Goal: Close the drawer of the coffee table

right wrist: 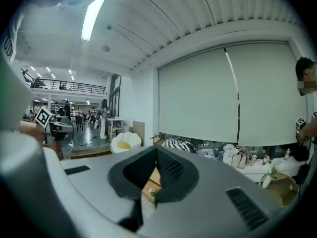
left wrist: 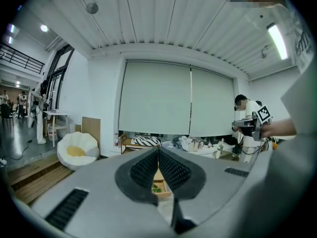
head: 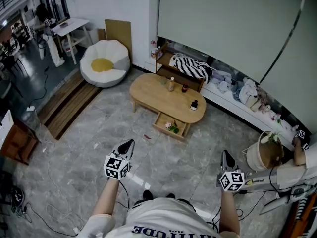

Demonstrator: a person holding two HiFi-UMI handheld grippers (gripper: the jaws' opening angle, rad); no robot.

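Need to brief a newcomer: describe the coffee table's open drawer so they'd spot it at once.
Find the oval light-wood coffee table on the grey marbled floor, before the wide pale roller blind. A shallow wooden drawer juts open from its near side, a small green sprig inside. Unlike the little bottles on the tabletop, it hangs below the top.

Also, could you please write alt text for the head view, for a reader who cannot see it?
Seen from above, an oval wooden coffee table stands on a grey floor with its drawer pulled open toward the viewer. In the foreground, the left gripper and right gripper are both shut and empty, well short of it.
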